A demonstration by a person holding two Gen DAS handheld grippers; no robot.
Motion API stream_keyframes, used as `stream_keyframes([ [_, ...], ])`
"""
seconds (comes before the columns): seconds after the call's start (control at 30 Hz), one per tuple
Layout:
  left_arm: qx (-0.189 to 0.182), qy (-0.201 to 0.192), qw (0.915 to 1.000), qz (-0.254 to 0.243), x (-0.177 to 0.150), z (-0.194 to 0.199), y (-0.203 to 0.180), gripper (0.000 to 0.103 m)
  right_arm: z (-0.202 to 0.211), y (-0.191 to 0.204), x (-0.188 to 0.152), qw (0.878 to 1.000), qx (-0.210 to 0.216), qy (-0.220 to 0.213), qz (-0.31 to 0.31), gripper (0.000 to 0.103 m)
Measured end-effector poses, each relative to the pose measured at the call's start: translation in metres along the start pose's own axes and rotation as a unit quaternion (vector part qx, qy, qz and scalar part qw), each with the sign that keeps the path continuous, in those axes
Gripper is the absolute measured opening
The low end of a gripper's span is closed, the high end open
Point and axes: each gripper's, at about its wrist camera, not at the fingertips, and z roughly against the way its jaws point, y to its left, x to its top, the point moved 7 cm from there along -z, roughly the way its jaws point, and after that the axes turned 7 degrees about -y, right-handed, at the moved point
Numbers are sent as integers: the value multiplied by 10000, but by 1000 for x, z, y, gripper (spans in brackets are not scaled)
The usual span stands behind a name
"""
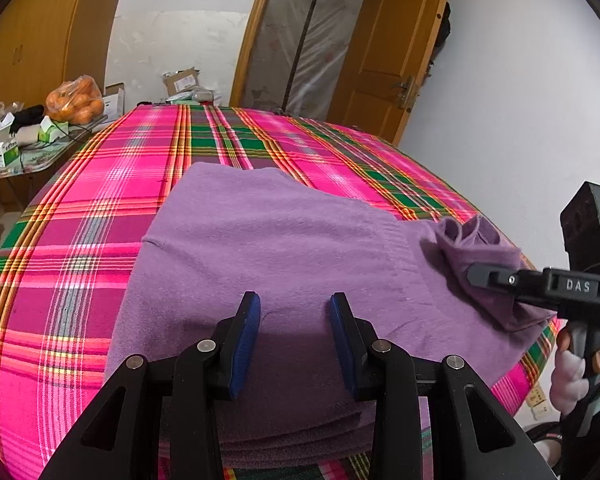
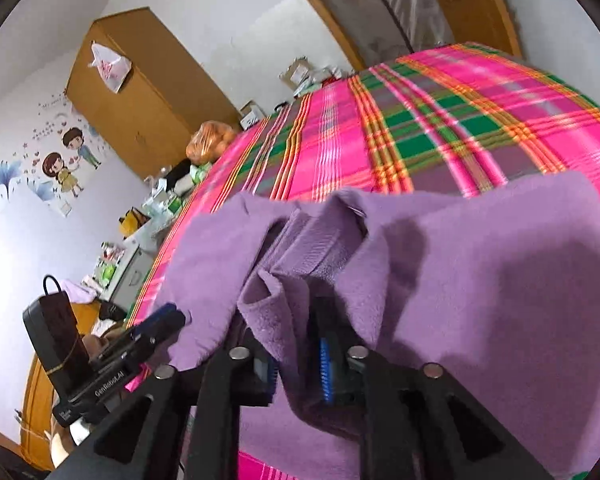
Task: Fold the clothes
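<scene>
A: So where is the garment (image 1: pixel 268 240)?

B: It is purple fleece, lying on a bed (image 1: pixel 100 208) with a pink and green plaid cover. Most of it is spread flat. Its near edge looks doubled over in several layers.

A: And the left gripper (image 1: pixel 295 304)?

B: It is low over the near part of the fleece. The jaws stand apart, blue pads (image 1: pixel 247 344) facing each other, with nothing between them.

A: The right gripper (image 2: pixel 298 360)?

B: Its jaws are clamped on a bunched fold of the garment at the bed's right side. In the right wrist view the cloth drapes over both fingers, and one blue pad (image 2: pixel 326 372) shows beside the pinched fabric. In the left wrist view that fold stands up crumpled from the flat part.

A: Anything of the person?

B: A hand (image 1: pixel 580 354) grips the right tool's handle, low at the right edge.

A: And around the bed?

B: A bag of oranges (image 1: pixel 75 100) and small boxes (image 1: pixel 8 152) sit on a surface to the left. Behind them is a wooden wardrobe (image 1: pixel 32 44), and a wooden door (image 1: pixel 396 40) stands open past the bed.
</scene>
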Motion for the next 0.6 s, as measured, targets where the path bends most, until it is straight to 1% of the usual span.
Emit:
stream_keyframes([
  [0.07,11,2,10000,-12,0,0,0,37,3,7,-3,9998,127,25,150,32],
  [0.13,24,5,10000,-27,0,0,0,37,7,15,-7,9990,317,83,305,33],
  [0.27,40,7,10000,-38,0,0,1,37,20,33,-16,9952,709,198,645,33],
  [0.33,5,17,10000,-44,1,0,-1,37,32,37,-13,9934,896,52,713,33],
  [0.4,-101,42,9999,-51,1,1,-7,37,48,31,-4,9925,1033,-321,572,33],
  [0.43,-154,54,9999,-55,1,1,-10,37,55,25,2,9922,1038,-541,438,33],
  [0.5,-261,79,9996,-62,1,2,-15,37,61,5,9,9944,609,-814,280,33],
  [0.6,-421,116,9990,-72,1,4,-23,37,58,-14,5,9963,96,-792,308,31],
])
